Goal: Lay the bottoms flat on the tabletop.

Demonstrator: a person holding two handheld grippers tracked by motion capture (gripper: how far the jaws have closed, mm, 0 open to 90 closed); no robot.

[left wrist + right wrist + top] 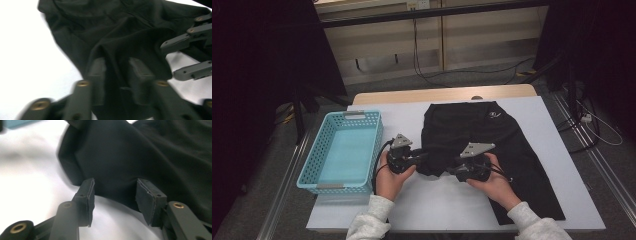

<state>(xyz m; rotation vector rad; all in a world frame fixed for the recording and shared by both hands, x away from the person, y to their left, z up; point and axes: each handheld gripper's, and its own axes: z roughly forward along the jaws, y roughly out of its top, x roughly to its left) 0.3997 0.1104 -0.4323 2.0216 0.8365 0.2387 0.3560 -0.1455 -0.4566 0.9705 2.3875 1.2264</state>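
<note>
A white-covered surface (532, 120) in a dim room carries one black garment (492, 145) and one blue basket (343, 150); left gripper (117, 75) and right gripper (115, 197) jaws part-open, fabric edge between, unclamped.

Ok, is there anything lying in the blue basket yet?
No, in the high view the blue basket sits beside the black garment with only its bare floor showing.
</note>
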